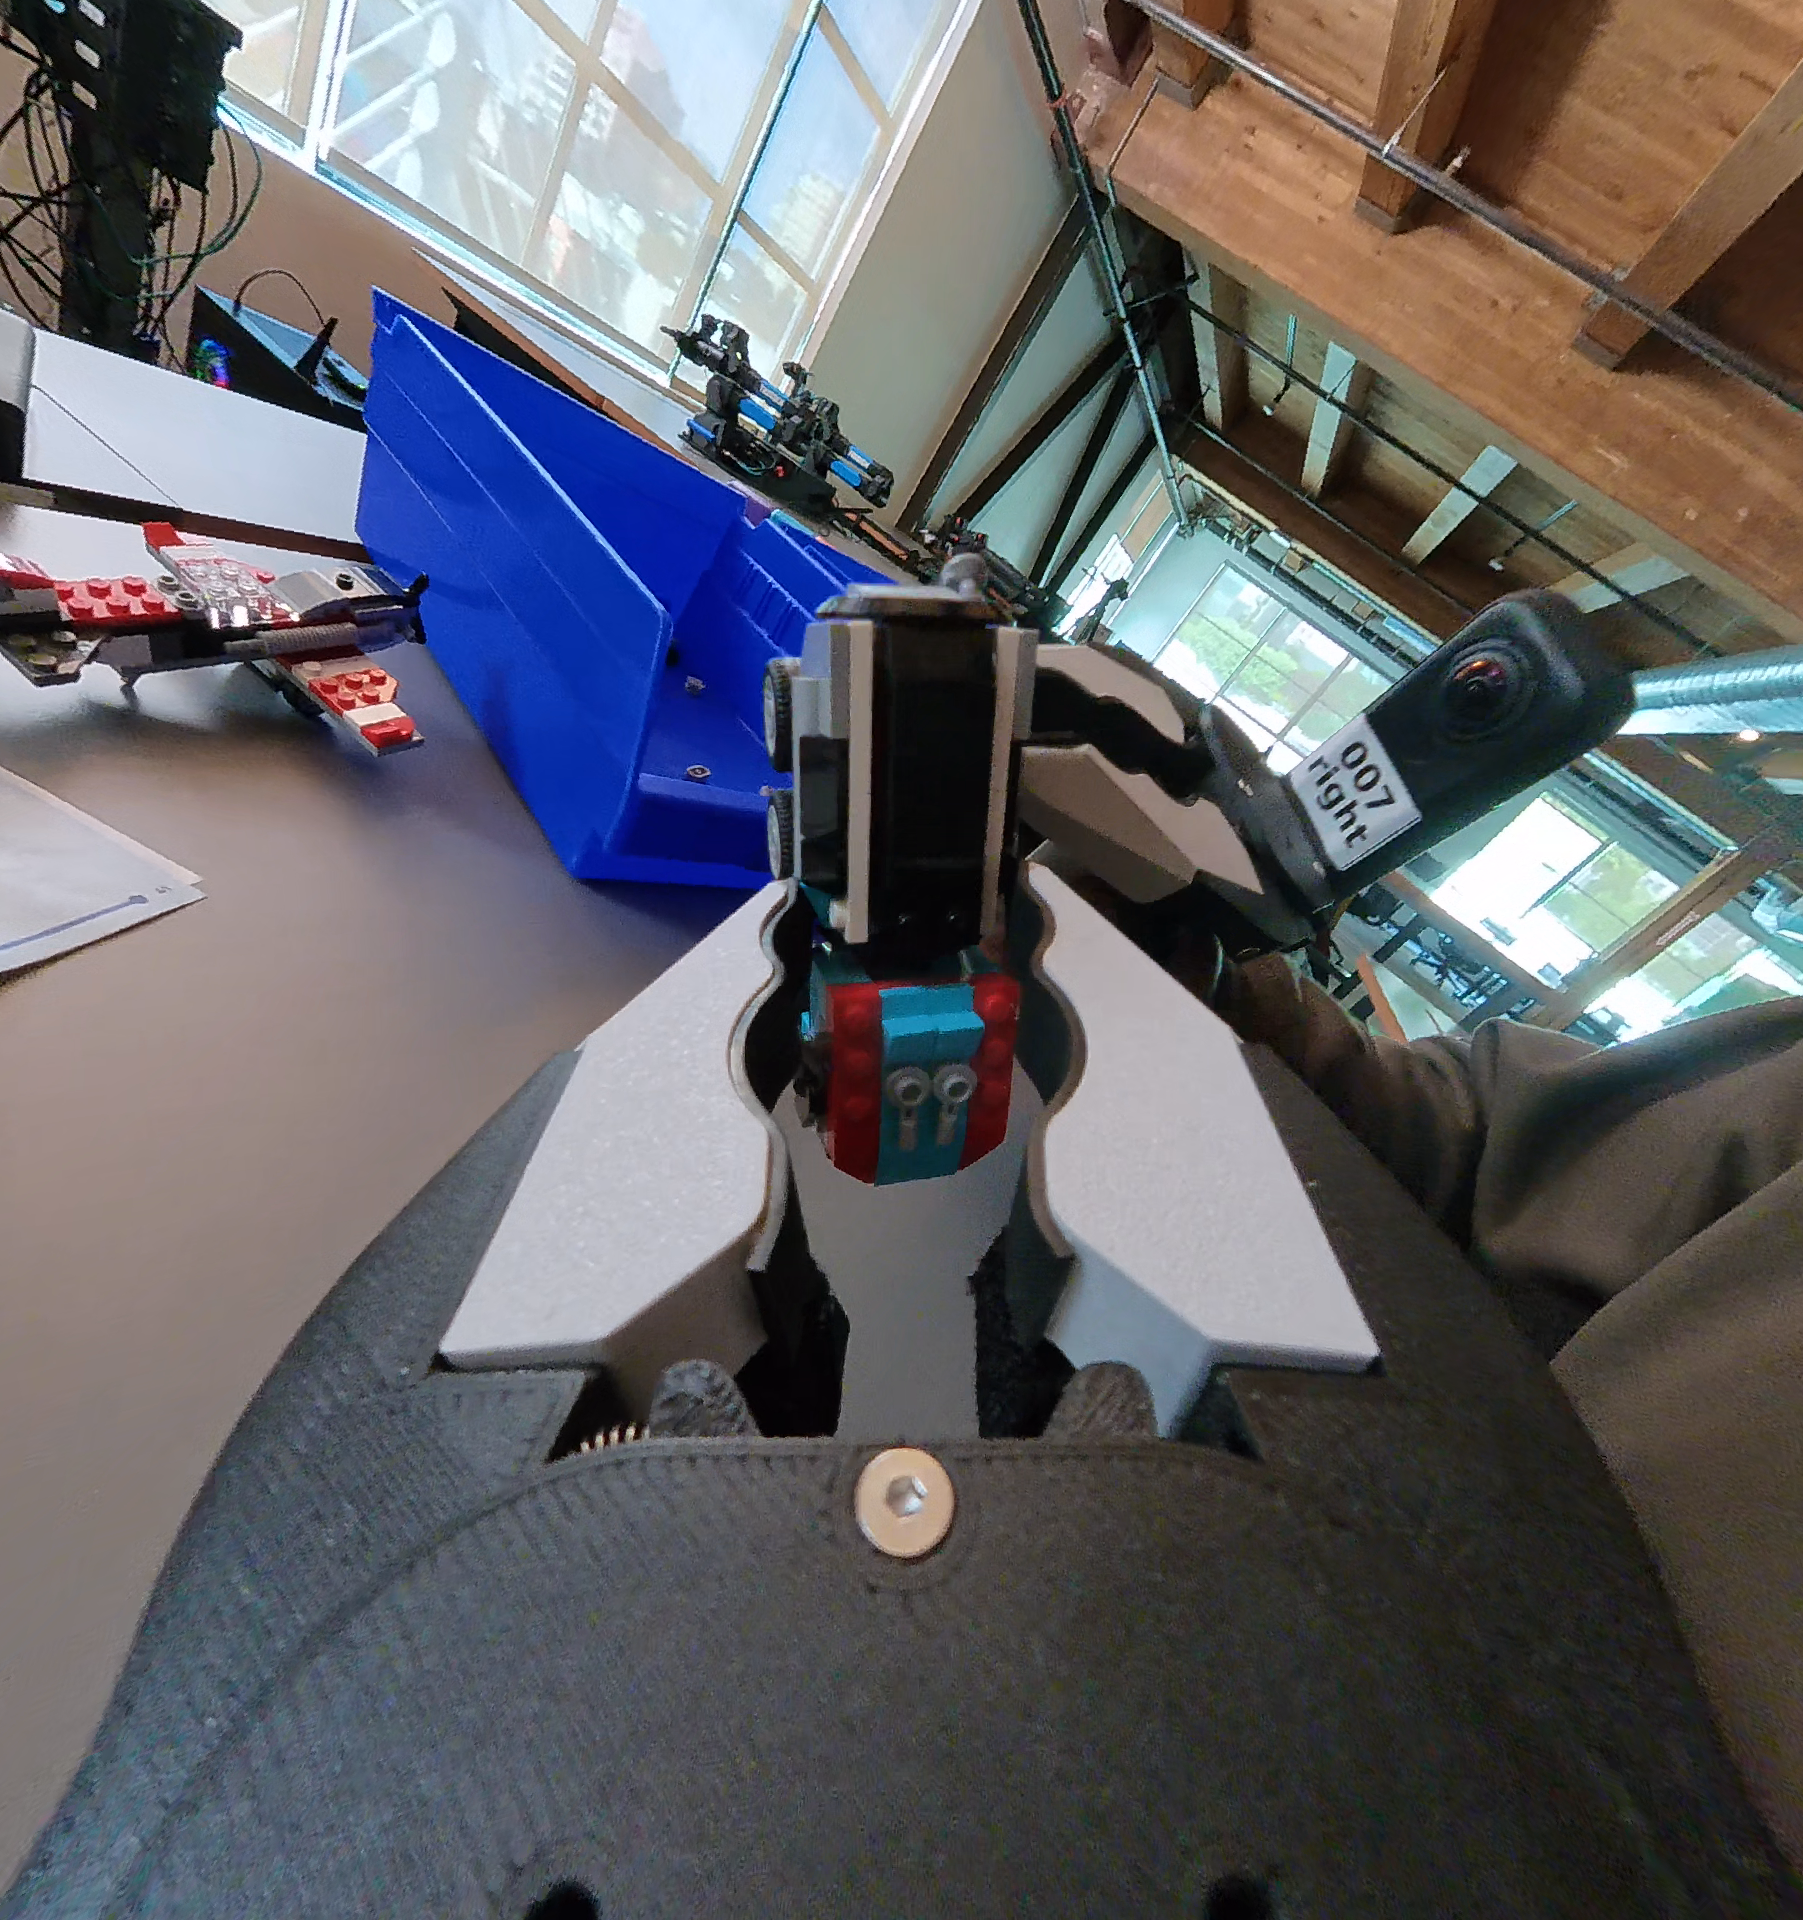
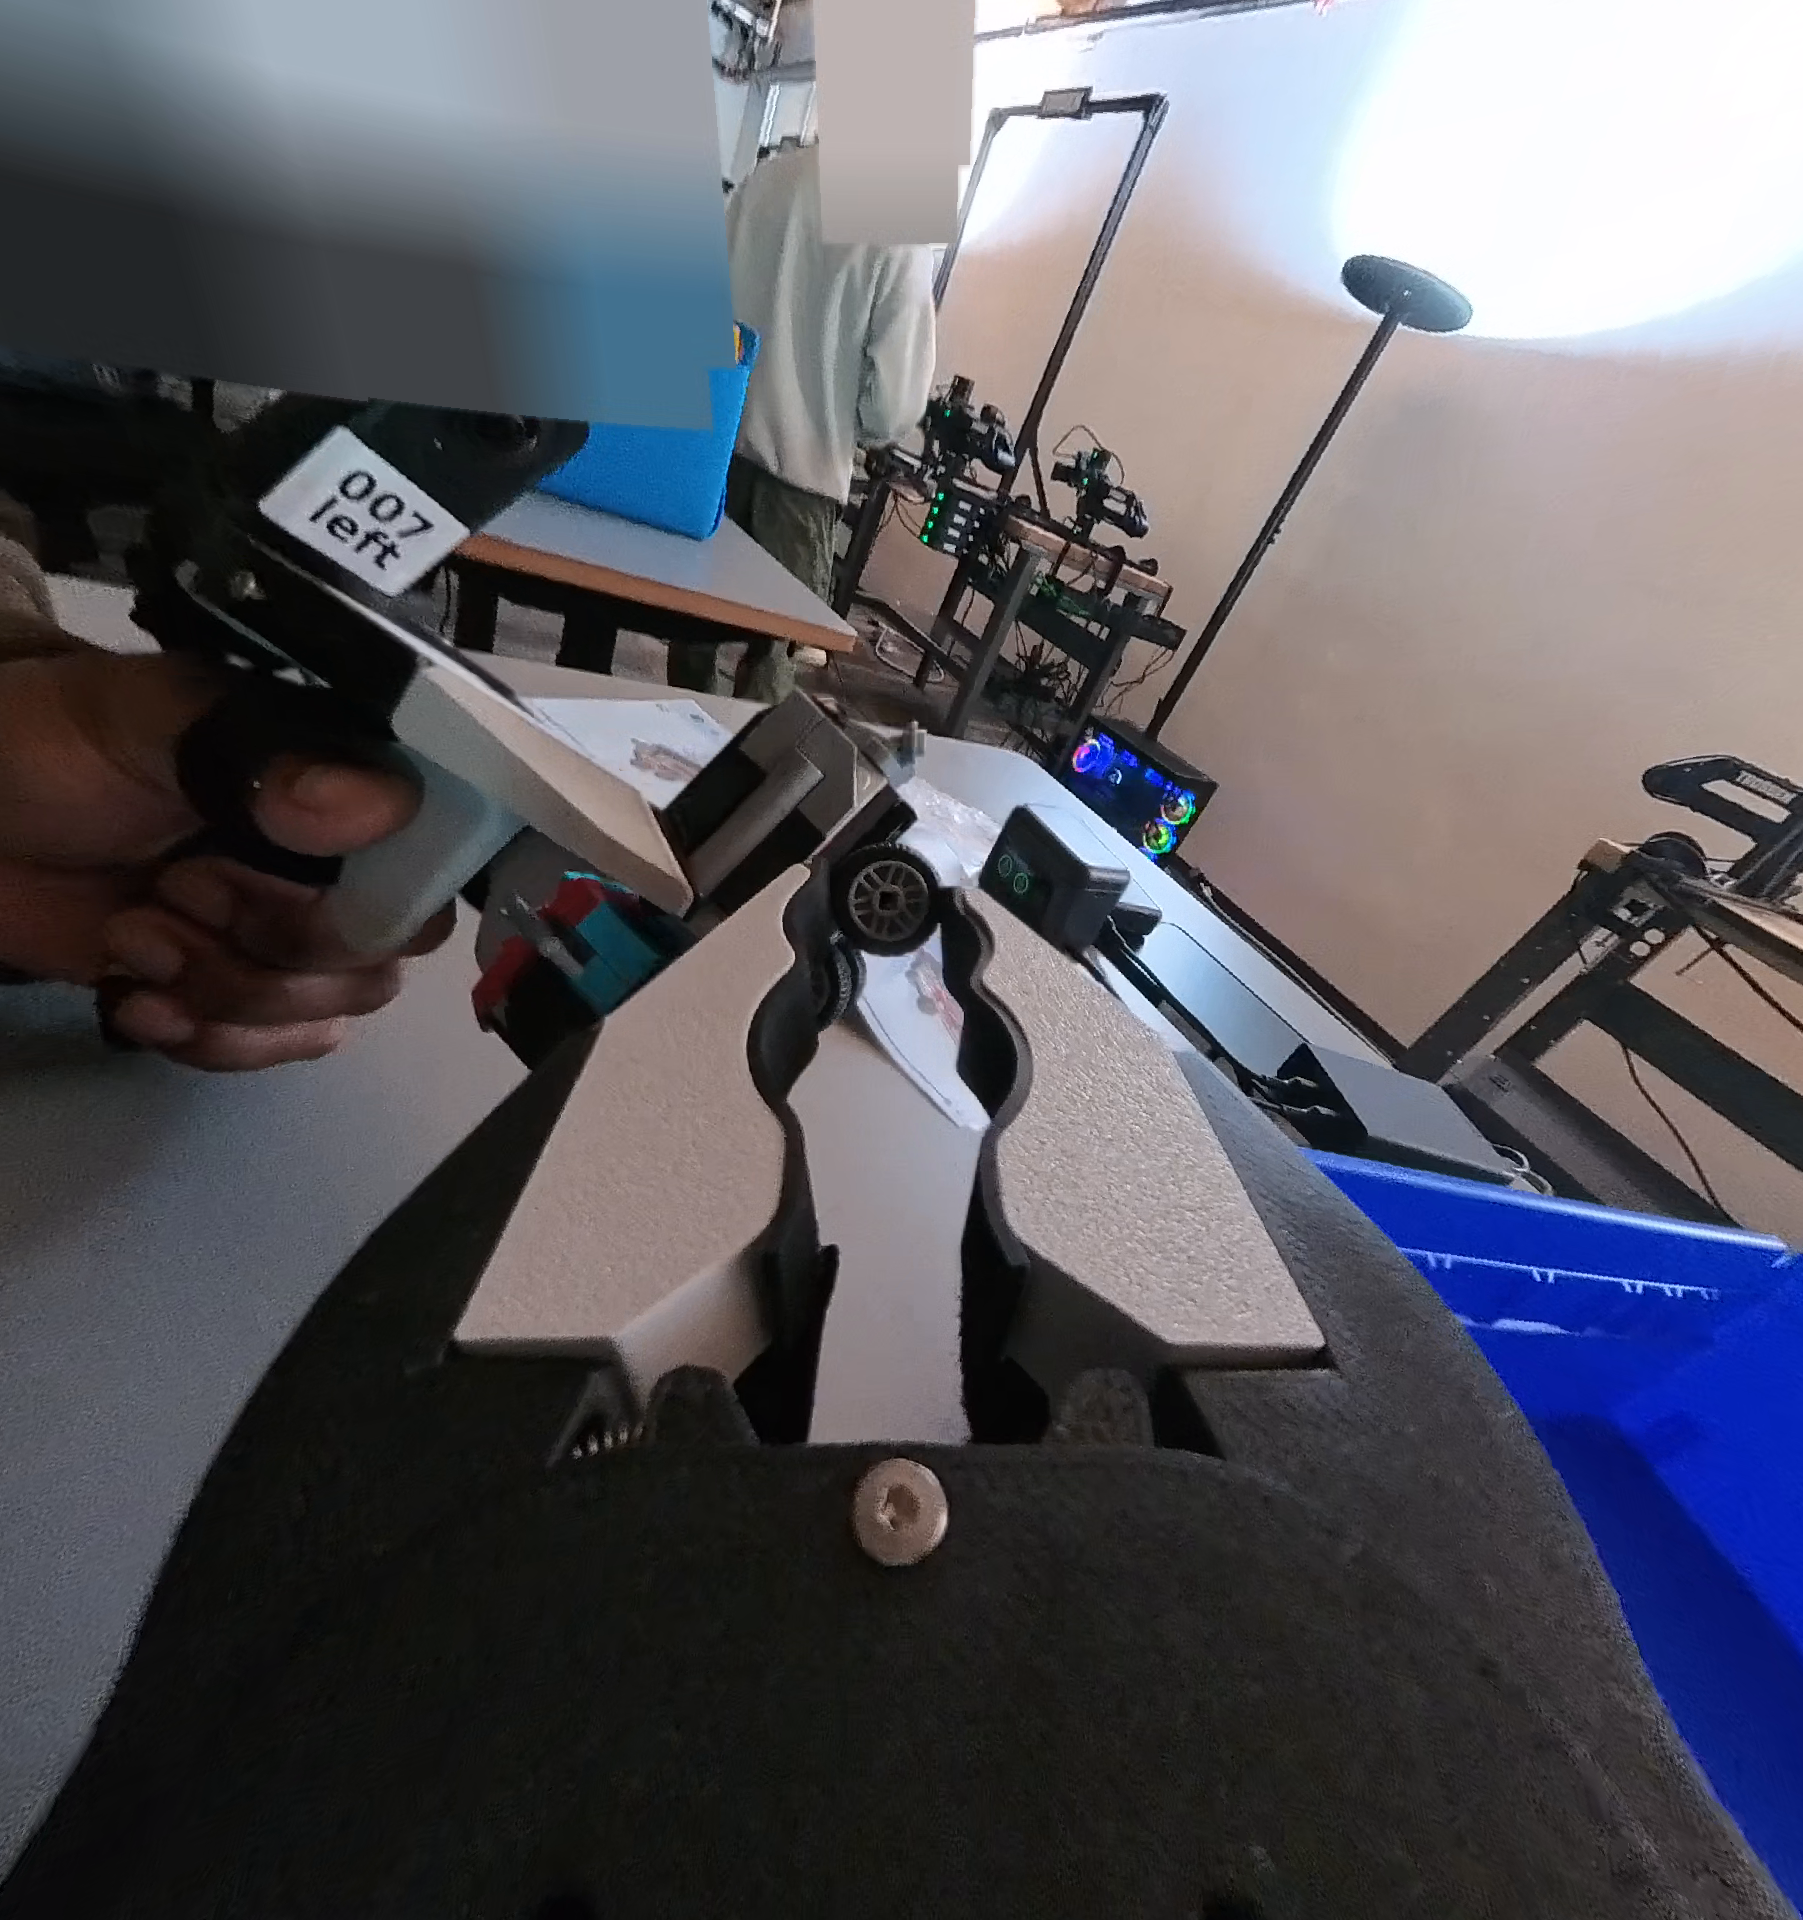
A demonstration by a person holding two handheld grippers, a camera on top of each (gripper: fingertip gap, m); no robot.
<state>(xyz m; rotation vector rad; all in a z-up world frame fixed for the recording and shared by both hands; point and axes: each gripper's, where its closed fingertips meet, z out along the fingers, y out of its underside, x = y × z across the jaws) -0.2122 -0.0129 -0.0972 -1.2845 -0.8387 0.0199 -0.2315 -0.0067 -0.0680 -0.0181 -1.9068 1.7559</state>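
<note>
Your left gripper (image 1: 902, 914) is clamped on a brick-built toy car (image 1: 907, 790), lifted clear of the table (image 1: 253, 1039). Both fingers press on the car's sides, with its red and teal end (image 1: 912, 1081) pointing back toward the camera and the black and grey body sticking out past the tips. You can see the same grip from the right wrist view: the car (image 2: 772, 790) sits between the left fingers, and your hand (image 2: 128, 852) wraps the handle.

Your right gripper (image 2: 881, 914) comes at the car from the side. Its jaws are only partly apart, and one grey-rimmed wheel (image 2: 889, 896) sits right between the tips. The inner finger looks to be against the car's wheels, but I can't tell if both pads actually press on that wheel or just bracket it. In the left view the right gripper (image 1: 1084, 748) touches the car's flank.

Around the car: a blue bin (image 1: 523, 644) lies on the table just behind it, and further off beyond the bin's near corner there's a red, white and grey brick plane (image 1: 201, 623). A sheet of paper (image 1: 35, 883) lies nearer the camera than the plane. In the right view, more printed paper (image 2: 918, 1029) is under the car, with a small dark box (image 2: 1053, 873) just past it.
</note>
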